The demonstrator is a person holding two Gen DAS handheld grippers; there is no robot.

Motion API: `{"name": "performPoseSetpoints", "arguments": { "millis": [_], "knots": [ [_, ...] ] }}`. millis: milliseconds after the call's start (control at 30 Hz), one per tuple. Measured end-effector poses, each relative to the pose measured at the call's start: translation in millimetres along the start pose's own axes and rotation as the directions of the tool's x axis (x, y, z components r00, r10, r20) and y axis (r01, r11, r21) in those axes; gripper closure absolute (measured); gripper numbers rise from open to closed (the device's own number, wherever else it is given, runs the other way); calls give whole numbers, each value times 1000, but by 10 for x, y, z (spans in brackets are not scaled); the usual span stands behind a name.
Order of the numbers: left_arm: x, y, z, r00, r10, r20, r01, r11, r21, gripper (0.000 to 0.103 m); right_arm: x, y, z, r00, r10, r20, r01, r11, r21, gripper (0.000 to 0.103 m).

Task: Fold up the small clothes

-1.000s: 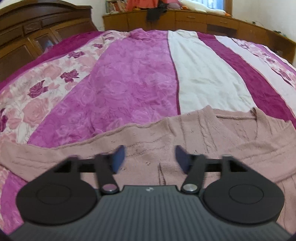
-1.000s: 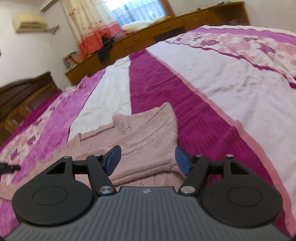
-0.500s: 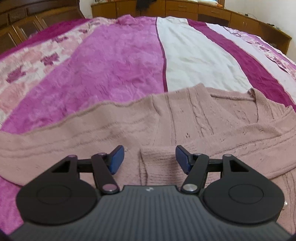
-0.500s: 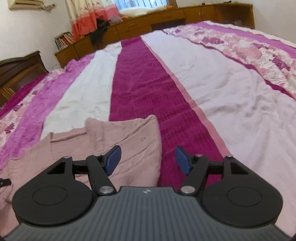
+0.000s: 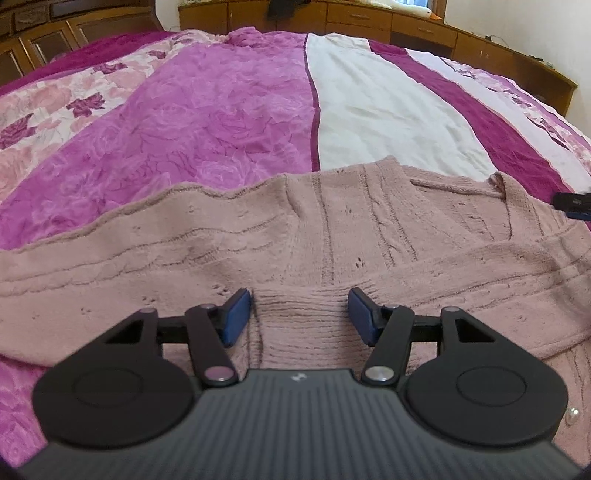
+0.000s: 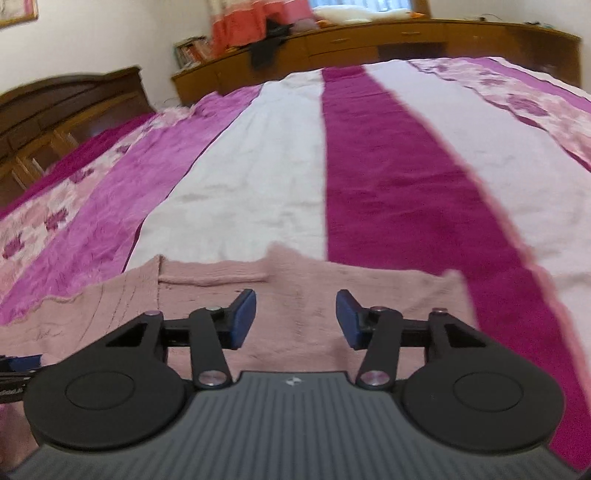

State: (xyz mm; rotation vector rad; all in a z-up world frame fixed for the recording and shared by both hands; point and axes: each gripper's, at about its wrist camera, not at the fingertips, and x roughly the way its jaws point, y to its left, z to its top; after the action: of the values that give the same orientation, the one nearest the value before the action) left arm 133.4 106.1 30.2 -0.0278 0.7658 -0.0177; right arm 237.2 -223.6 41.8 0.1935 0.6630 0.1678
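A dusty-pink knit cardigan (image 5: 332,229) lies flat on the striped bedspread (image 5: 229,110), one sleeve folded across its front. My left gripper (image 5: 300,318) hovers low over that sleeve's ribbed cuff (image 5: 303,314), which lies between the blue pads; they do not pinch it. My right gripper (image 6: 295,318) is over the cardigan (image 6: 306,295) near the collar (image 6: 214,277), its jaws closing with knit fabric below them and nothing gripped. Each gripper shows at the edge of the other's view: the right gripper (image 5: 572,205) and the left gripper (image 6: 18,365).
The bedspread (image 6: 388,184) runs far ahead in purple, white and magenta stripes. A dark wooden headboard (image 5: 55,33) stands at the left. Low wooden cabinets (image 6: 406,40) line the far wall under a curtain (image 6: 251,22).
My left gripper has sunk onto the cardigan, so the sleeve cuff now sits between its pads. My right gripper has swung left from the cardigan's right edge to near the collar, and its jaws have narrowed.
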Motion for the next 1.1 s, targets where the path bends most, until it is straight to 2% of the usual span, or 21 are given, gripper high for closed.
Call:
{"name": "performPoseSetpoints", "arguments": {
  "millis": [67,167,200,267,367,500,600,733,800,933,1100],
  "knots": [
    [-10,-7,-16,1000,0,7,0,1000,2,43,216,92,-10,999,-28,-26,28,1000,-4,48],
    [-23,-6,-35,1000,-2,11,2,1000,2,43,517,224,-140,992,58,-116,-56,998,20,48],
    [-26,-4,-38,1000,-3,12,3,1000,1,43,543,299,-181,994,42,-105,-44,999,-13,48],
    [-23,4,-39,1000,-5,12,5,1000,1,43,538,382,-204,994,63,-93,-68,996,-60,48],
    [-18,11,-41,1000,-7,13,7,1000,-4,43,459,295,-144,989,124,-83,-124,992,4,48],
    [-20,0,-52,1000,-4,19,4,1000,2,43,299,135,-40,986,168,-18,-166,984,67,48],
    [-27,-10,-56,1000,-1,22,1,1000,10,43,329,107,-27,976,211,-45,-206,974,94,48],
    [-36,-5,-56,1000,-2,21,2,1000,10,43,485,318,-178,961,237,-144,-236,971,25,48],
    [-49,-5,-56,1000,-2,21,2,1000,8,43,485,434,-239,969,215,-124,-219,975,-24,48],
    [-55,-1,-56,1000,-8,23,7,1000,8,43,332,390,-211,959,280,-50,-276,958,83,48],
    [-61,31,-34,999,-41,24,41,999,5,43,-22,221,-182,983,183,33,-185,981,56,47]
  ]
}}
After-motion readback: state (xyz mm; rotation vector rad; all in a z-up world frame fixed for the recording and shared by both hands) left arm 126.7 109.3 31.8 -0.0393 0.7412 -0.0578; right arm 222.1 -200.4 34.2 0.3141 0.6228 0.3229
